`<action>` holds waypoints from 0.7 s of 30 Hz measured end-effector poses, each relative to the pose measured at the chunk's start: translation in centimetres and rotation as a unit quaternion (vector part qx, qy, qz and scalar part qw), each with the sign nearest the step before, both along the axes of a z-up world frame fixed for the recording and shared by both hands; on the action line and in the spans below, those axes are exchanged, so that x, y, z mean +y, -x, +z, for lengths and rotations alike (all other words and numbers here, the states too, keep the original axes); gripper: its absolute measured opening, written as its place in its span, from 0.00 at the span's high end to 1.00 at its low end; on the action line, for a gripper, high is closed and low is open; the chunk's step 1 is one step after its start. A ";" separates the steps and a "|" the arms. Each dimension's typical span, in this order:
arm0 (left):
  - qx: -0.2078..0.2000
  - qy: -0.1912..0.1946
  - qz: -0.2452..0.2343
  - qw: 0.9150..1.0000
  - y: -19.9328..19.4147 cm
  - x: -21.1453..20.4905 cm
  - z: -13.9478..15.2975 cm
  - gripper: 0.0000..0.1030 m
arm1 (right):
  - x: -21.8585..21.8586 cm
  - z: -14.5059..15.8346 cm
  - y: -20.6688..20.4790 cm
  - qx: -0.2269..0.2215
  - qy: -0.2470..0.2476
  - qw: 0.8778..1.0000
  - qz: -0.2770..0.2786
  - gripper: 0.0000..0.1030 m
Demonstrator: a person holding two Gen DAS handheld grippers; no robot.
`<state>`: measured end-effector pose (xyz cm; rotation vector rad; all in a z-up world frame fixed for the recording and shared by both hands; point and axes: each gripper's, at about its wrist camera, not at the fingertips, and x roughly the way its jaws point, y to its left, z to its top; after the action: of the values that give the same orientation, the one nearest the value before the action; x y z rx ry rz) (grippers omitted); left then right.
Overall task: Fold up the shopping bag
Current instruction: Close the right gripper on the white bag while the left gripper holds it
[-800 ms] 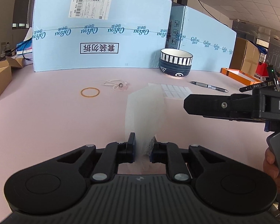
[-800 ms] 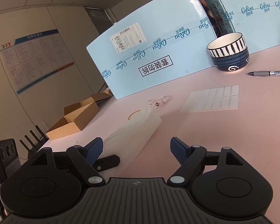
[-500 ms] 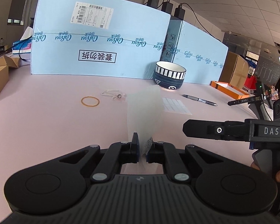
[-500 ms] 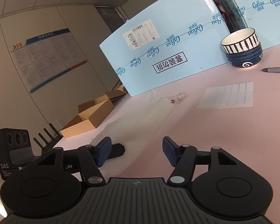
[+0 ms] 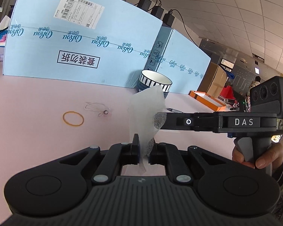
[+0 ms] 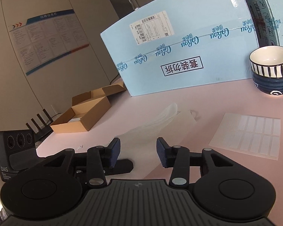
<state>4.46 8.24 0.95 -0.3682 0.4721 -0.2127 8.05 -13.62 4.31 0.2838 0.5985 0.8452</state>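
The shopping bag (image 5: 145,109) is a thin, translucent white strip folded lengthwise. My left gripper (image 5: 144,148) is shut on its near end and holds it up off the pink table (image 5: 37,103), so its far end stands in front of the bowl. My right gripper (image 5: 160,120) comes in from the right, held by a hand (image 5: 258,158), with one pad showing through the film. In the right wrist view the right gripper (image 6: 138,150) is open, and the bag (image 6: 156,120) runs between its blue pads without being pinched. The left gripper's finger (image 6: 122,164) lies just behind.
A striped bowl (image 5: 154,81) stands by the big blue carton (image 5: 75,47) at the back. A rubber band (image 5: 73,118), a clear trinket (image 5: 100,109) and a pen (image 5: 174,110) lie on the table. A label sheet (image 6: 249,135) lies right, an open cardboard box (image 6: 83,116) left.
The left gripper has raised the bag from lying flat to standing up off the table. The right gripper has closed in on the bag from the side and its jaws have narrowed.
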 end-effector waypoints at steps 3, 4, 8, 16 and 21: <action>-0.004 0.042 0.035 0.999 0.0 2.3 -0.2 0.92 | -0.3 -1.2 -1.6 0.015 -0.026 1.000 0.002 0.61; -0.002 0.056 0.041 0.998 0.1 3.0 -0.2 0.92 | -0.3 -1.5 -1.8 0.024 -0.027 0.999 0.005 0.61; 0.008 0.089 0.020 0.996 -0.5 3.8 -0.4 0.88 | 0.0 -2.6 -2.3 0.044 -0.027 0.999 0.015 0.61; 0.007 0.050 -0.023 0.998 -0.2 2.0 -0.5 0.88 | 0.0 -3.5 -2.3 0.055 -0.022 0.998 0.013 0.61; 0.002 0.050 -0.023 0.998 -0.1 2.0 -0.5 0.83 | 0.2 -4.2 -2.5 0.074 -0.017 0.997 0.020 0.82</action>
<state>4.52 10.21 0.43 -0.4566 0.4761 -0.2809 10.57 -13.38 0.12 0.3691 0.7305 0.8787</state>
